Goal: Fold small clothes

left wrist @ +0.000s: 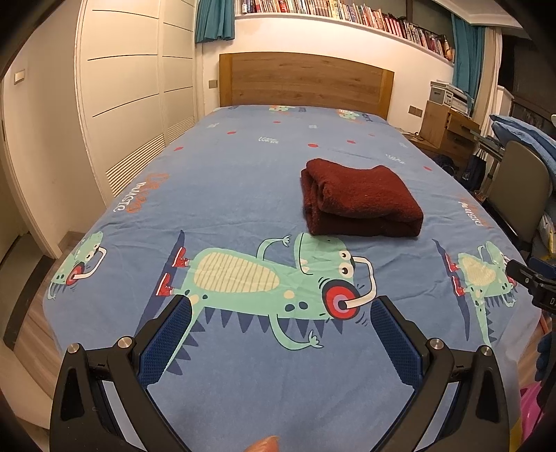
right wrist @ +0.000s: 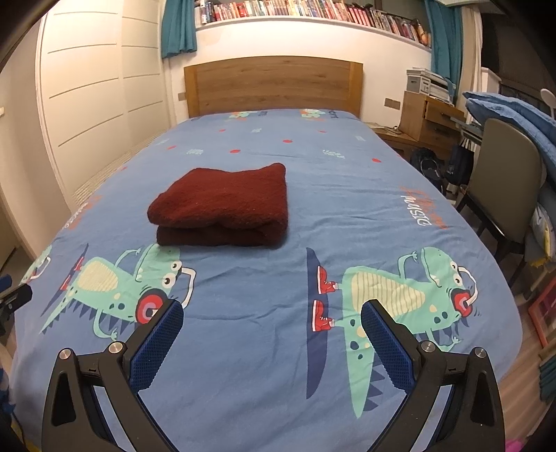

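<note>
On the bed: a dark red cloth (left wrist: pixel 361 200) lies in the middle, folded into a thick, neat pile.
Cloth: it looks soft and fuzzy, with layers stacked on top of each other. The rounded fold faces the foot of the bed, toward both claws.
Long side: the pile runs across the bed, from one side to the other, not up toward the headboard (left wrist: pixel 305 80).
Left claw: the left gripper (left wrist: pixel 279 318) is spread wide and holds nothing. Its blue pads (left wrist: pixel 166 344) hang over the green monster on the blue sheet (left wrist: pixel 243 167).
Right claw: the right gripper (right wrist: pixel 271 321) is spread wide too, and it is empty.
Which way: from the left claw the cloth is ahead and a bit to the right. From the right claw the cloth (right wrist: pixel 226 205) is ahead and to the left. So the cloth sits between the two claws, and farther up the bed.
Who is nearer: both claws are apart from the cloth. It is hard to tell which is closer; they look about the same.
How far along: the cloth looks folded already, so this piece seems done or almost done.
Next move: likely a claw would go forward to reach the near folded edge.
Around the bed: a white wardrobe (left wrist: pixel 132 87) on one side, a chair (right wrist: pixel 504 184) on the other, and books (right wrist: pixel 312 8) on a shelf high up.
</note>
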`<control>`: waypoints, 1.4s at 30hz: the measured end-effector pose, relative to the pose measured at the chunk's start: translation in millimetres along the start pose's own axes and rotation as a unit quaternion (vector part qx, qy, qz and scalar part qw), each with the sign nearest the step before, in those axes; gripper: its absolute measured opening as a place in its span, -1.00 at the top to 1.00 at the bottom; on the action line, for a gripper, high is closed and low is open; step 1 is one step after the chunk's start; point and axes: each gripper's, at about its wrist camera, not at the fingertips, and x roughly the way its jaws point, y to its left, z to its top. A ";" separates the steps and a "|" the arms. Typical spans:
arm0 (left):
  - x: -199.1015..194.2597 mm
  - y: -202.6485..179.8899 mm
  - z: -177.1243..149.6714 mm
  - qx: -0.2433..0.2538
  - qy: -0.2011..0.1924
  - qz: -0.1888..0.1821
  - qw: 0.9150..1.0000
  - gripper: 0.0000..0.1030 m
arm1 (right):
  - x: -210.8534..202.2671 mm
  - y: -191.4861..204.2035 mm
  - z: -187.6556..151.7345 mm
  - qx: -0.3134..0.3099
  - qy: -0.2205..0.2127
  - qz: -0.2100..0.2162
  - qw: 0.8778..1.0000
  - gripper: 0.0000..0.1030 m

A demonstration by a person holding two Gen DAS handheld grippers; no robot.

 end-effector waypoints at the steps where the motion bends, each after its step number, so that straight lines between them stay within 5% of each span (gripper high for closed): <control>1: -1.1 0.5 -0.6 0.000 0.000 -0.003 1.000 -0.97 | -0.9 1.4 -0.6 -0.002 0.000 0.000 1.000 -0.98; 20: -12.8 -0.2 -6.4 0.003 -0.015 -0.017 1.000 -0.97 | -11.9 13.6 -4.5 -0.017 0.002 -0.008 1.000 -0.98; 42: -2.5 -0.9 -8.2 0.001 0.002 -0.011 1.000 -0.97 | -2.9 -23.1 -25.7 0.018 0.028 -0.045 0.998 -0.99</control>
